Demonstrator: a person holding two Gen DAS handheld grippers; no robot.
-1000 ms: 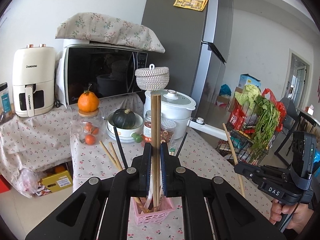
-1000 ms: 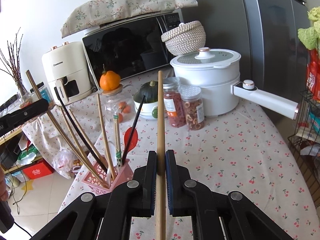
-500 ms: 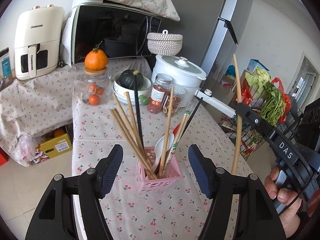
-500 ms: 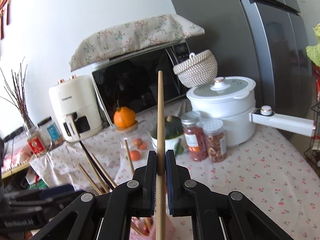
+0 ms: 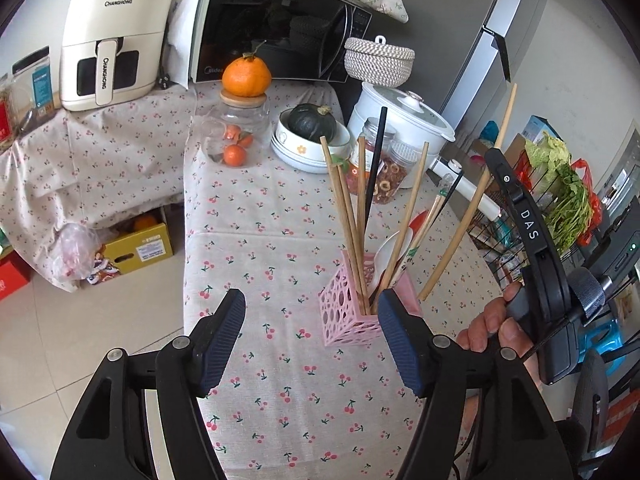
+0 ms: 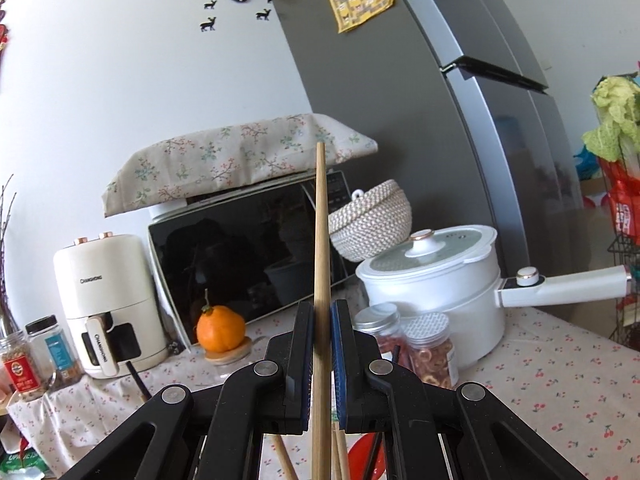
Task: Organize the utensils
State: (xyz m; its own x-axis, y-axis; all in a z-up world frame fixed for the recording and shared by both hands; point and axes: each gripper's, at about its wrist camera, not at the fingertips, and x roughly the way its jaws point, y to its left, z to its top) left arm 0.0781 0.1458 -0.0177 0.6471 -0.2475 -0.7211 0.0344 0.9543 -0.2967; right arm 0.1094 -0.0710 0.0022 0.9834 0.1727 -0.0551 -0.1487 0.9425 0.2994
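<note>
Wooden chopstick above pink holder: alignment entry

Cloth-covered desk [image 5: 248, 208], cherry print, carries every item listed below.

Pink holder [image 5: 350, 312], perforated plastic, stands on the desk just ahead of and slightly right of the left claw [image 5: 312, 336]. It contains several wooden chopsticks, one black chopstick [image 5: 374, 156] and a white spoon [image 5: 390, 250], all leaning outward.

Right claw [image 6: 321, 344], clamped on a single wooden chopstick [image 6: 321, 248]. Seen from the left wrist, that chopstick [image 5: 466, 216] runs steeply tilted, upper end high and to the right, lower tip hanging in the air just right of the holder and near its rim, not yet inside.

Left claw, jaws wide apart, holding nothing, hovering low over the desk before the holder.

Judgement: the right hand is the acting one. The holder lies below and to the left of the held chopstick's lower tip, so the tip likely needs shifting leftward over the opening, then lowering along its own long axis.
</note>
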